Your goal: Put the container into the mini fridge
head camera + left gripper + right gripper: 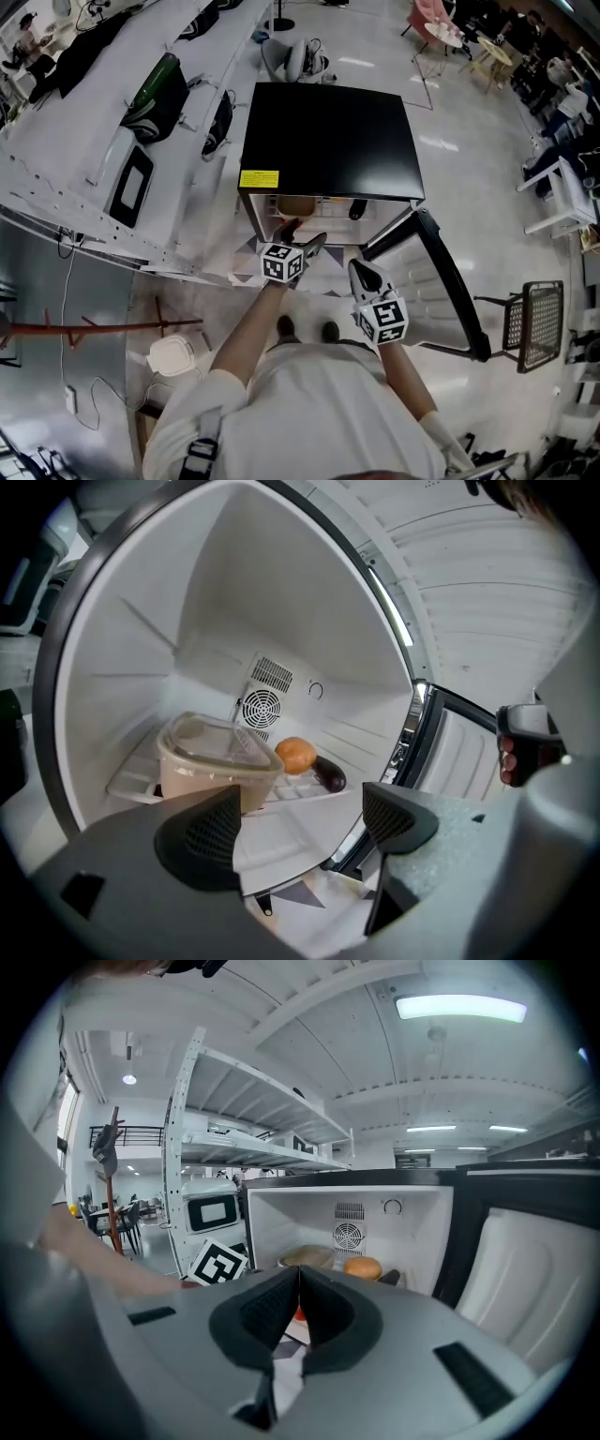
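1. Closest in, the right gripper (297,1309) has its jaws pressed together with nothing between them. In the head view it sits outside the cabinet, just beside the open door (452,281).
2. A little further forward, the left gripper (300,829) is at the mouth of the mini fridge (328,141). Its jaws are spread wide and hold nothing; only the white cabinet floor shows between them.
3. Beyond those jaws, the container (217,761), a beige tub with a clear lid, stands upright on the white shelf (127,782), towards the left side. The left jaw overlaps its lower edge in the left gripper view, but the tub looks clear of it. The placing appears done, and the door is not yet shut.
4. Just to the container's right lie an orange fruit (296,755) and a dark oblong item (328,776). Behind them is the fan grille (261,707) in the back wall.
5. What could go wrong:
   - A forward drift of the left gripper could nudge the tub sideways into the fruit, or tip it.
   - Swinging the door while either gripper is in the opening would jam it against a jaw.
   - If the tub sits near the shelf's front edge, which I cannot tell, the door's inner face could push it.
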`<state>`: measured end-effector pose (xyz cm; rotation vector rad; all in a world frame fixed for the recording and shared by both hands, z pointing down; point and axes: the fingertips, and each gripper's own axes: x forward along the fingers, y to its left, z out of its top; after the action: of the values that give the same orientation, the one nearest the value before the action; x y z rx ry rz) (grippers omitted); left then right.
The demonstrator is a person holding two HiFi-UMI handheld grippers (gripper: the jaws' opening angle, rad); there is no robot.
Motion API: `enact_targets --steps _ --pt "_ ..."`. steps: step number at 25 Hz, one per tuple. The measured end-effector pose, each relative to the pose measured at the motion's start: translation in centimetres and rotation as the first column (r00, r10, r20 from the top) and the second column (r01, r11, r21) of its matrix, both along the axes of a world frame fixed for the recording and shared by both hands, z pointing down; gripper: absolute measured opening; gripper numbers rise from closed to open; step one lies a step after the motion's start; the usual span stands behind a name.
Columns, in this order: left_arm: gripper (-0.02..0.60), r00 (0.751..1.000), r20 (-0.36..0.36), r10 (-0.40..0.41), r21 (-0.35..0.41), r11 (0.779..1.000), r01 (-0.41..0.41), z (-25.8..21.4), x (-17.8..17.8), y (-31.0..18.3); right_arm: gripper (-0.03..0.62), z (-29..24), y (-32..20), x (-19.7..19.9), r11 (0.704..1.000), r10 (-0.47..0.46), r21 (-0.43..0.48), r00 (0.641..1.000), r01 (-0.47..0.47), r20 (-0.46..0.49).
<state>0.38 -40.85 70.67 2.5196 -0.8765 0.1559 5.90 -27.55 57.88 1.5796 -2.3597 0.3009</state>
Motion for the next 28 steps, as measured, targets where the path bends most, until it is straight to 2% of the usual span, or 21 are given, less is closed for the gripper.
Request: enact_targets --steps 10,18,21,25,28 --pt "0.393 0.994 -0.004 0.106 0.025 0.994 -0.106 -0.5 -0.9 2.4 0.008 0.5 0.9 -0.6 0.995 0.096 0.003 0.995 -0.096 0.011" --pt "0.377 0.989 -0.021 0.148 0.105 0.984 -0.145 -4.8 -1.8 5.0 0.006 0.3 1.7 -0.4 0.993 0.121 0.006 0.992 -0.121 0.022" --pt "0.302 0.991 -0.008 0.136 0.136 0.982 -0.134 -6.5 -2.4 6.4 0.008 0.1 2.0 -0.6 0.995 0.094 0.008 0.995 -0.095 0.024" --pt "0.2 0.994 0.044 0.103 0.174 0.979 -0.109 -8.2 -3.0 8.2 0.006 -0.3 2.3 -0.3 0.998 0.059 0.012 0.998 -0.059 0.036" --pt "0.165 0.998 0.041 0.058 0.162 0.985 -0.064 -9.1 -3.5 9.9 0.006 -0.7 3.0 0.0 1.0 0.029 0.01 0.999 -0.029 0.042"
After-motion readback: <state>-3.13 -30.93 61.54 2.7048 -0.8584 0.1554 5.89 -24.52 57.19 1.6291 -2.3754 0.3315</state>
